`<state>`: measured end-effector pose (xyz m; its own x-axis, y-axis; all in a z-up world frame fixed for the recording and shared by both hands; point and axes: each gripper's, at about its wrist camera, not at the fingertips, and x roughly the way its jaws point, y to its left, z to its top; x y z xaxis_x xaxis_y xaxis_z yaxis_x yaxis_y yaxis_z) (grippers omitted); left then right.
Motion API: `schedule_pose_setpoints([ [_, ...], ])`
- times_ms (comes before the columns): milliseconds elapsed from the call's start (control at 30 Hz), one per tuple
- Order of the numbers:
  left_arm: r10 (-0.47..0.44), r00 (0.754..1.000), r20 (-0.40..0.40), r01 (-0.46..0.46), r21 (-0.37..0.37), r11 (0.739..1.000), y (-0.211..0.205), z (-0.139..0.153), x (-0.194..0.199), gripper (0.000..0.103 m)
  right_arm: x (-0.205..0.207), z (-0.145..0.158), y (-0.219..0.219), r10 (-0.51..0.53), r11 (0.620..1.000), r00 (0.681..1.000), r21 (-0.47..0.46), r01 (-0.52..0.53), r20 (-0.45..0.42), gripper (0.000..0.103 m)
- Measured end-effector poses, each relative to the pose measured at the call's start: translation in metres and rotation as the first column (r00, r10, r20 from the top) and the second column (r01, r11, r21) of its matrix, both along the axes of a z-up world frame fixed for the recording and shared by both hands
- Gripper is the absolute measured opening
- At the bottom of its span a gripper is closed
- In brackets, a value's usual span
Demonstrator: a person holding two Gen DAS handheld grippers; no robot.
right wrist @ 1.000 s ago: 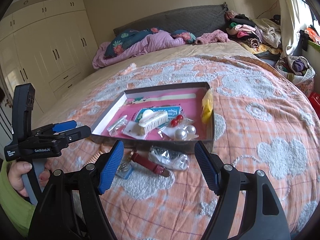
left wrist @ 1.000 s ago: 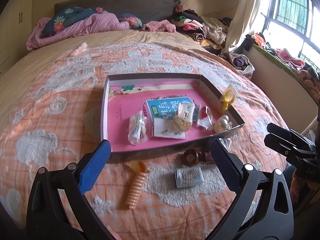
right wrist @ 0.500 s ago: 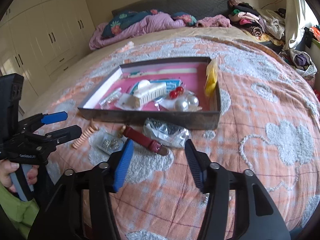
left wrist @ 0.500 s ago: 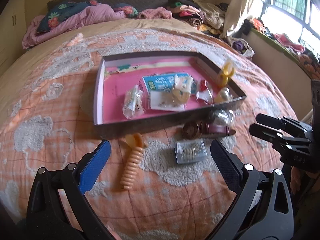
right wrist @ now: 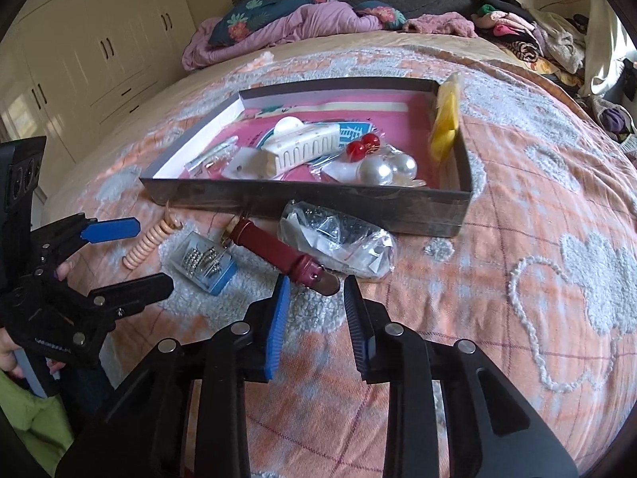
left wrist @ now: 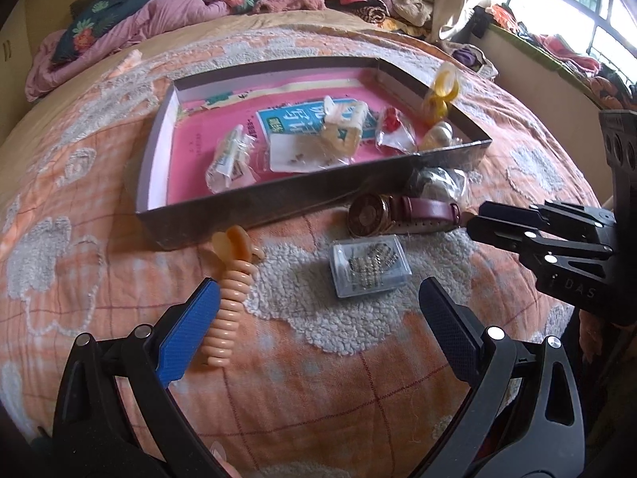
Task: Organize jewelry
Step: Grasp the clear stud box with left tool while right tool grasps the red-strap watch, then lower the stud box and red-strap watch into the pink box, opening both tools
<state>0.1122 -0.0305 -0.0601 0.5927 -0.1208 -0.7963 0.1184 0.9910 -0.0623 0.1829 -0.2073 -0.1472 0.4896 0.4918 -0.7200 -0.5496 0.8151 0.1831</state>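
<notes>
Right hand-held gripper (right wrist: 314, 290): narrowly open, empty, flanking watch (right wrist: 278, 249) strap end. Left hand-held gripper (left wrist: 318, 310): wide open, empty, near watch.

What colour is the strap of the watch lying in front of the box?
Dark red, burgundy leather watch strap, with a silver tip; the right wrist view shows it best.

My left black two-finger gripper with blue pads (left wrist: 318, 318) fills the bottom of the left wrist frame, its fingers spread wide apart, nothing between them. In the right wrist frame it shows at the left edge (right wrist: 151, 253), gripped by my bare left hand (right wrist: 12, 354) at lower left. My right black two-finger gripper with blue pads (right wrist: 314, 286) reaches up from the bottom centre, fingers drawn narrow but parted. From the left wrist camera it enters at the right edge (left wrist: 477, 219).
</notes>
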Motion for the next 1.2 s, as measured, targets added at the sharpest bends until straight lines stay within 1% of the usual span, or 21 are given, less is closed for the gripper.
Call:
schedule_pose_setpoints([
  [100,-0.01,1.0,-0.005,0.01,-0.001,1.0,-0.002,-0.003,0.001,0.093,0.003,-0.004,0.008,0.015,0.999,1.0,-0.037,-0.015,0.01,0.027],
  [367,-0.026,1.0,-0.011,0.026,-0.006,1.0,-0.006,-0.007,0.003,0.093,0.009,-0.014,0.024,0.042,0.995,0.999,-0.089,-0.041,0.017,0.028],
  [467,-0.028,1.0,-0.012,0.028,-0.008,1.0,-0.007,-0.008,0.004,0.093,0.013,-0.017,0.026,0.036,0.997,0.999,-0.071,-0.036,0.004,0.026],
  [567,-0.031,0.999,-0.013,0.03,-0.012,0.999,-0.009,-0.009,0.006,0.092,0.015,-0.014,0.02,0.03,0.999,0.999,-0.02,-0.03,-0.011,0.022],
  [633,-0.032,0.999,-0.015,0.032,-0.015,0.999,-0.01,-0.011,0.008,0.089,0.013,-0.009,0.015,0.025,1.0,1.0,0.0,-0.025,-0.001,0.02],
  [700,-0.031,0.999,-0.022,0.031,-0.017,0.999,-0.011,-0.014,0.011,0.081,0.009,-0.004,0.011,0.022,1.0,1.0,0.017,-0.022,0.011,0.019],
  [767,-0.028,0.999,-0.026,0.028,-0.016,0.999,-0.012,-0.016,0.015,0.077,0.004,0.005,0.003,0.014,0.999,0.999,0.046,-0.015,0.031,0.017],
  [867,-0.032,0.999,-0.031,0.032,-0.017,0.999,-0.015,-0.02,0.02,0.07,0.001,0.015,-0.005,-0.007,0.998,0.998,0.069,0.002,0.06,0.017],
  [900,-0.035,0.999,-0.029,0.035,-0.015,0.999,-0.017,-0.021,0.021,0.063,0.0,0.018,-0.008,-0.013,0.997,0.998,0.077,0.008,0.068,0.017],
  [933,-0.046,0.999,-0.027,0.046,-0.012,0.999,-0.019,-0.022,0.022,0.051,-0.001,0.02,-0.009,-0.02,0.997,0.997,0.082,0.014,0.076,0.017],
  [967,-0.054,0.998,-0.023,0.054,-0.013,0.998,-0.021,-0.022,0.023,0.044,-0.002,0.022,-0.011,-0.027,0.996,0.996,0.085,0.019,0.087,0.017],
  [1000,-0.06,0.998,-0.018,0.06,-0.011,0.998,-0.023,-0.022,0.022,0.041,-0.003,0.025,-0.014,-0.029,0.995,0.995,0.093,0.02,0.097,0.017],
  [1033,-0.065,0.998,-0.015,0.065,-0.006,0.998,-0.024,-0.021,0.022,0.041,-0.004,0.026,-0.015,-0.031,0.995,0.994,0.097,0.021,0.104,0.017],
  [1133,-0.055,0.998,-0.005,0.055,-0.035,0.998,-0.019,-0.017,0.02,0.041,-0.009,0.032,-0.017,-0.032,0.996,0.99,0.089,0.02,0.14,0.017],
  [1200,-0.044,0.999,0.026,0.045,-0.04,0.998,-0.015,-0.008,0.017,0.041,-0.013,0.037,-0.019,-0.032,0.996,0.986,0.091,0.017,0.164,0.017],
])
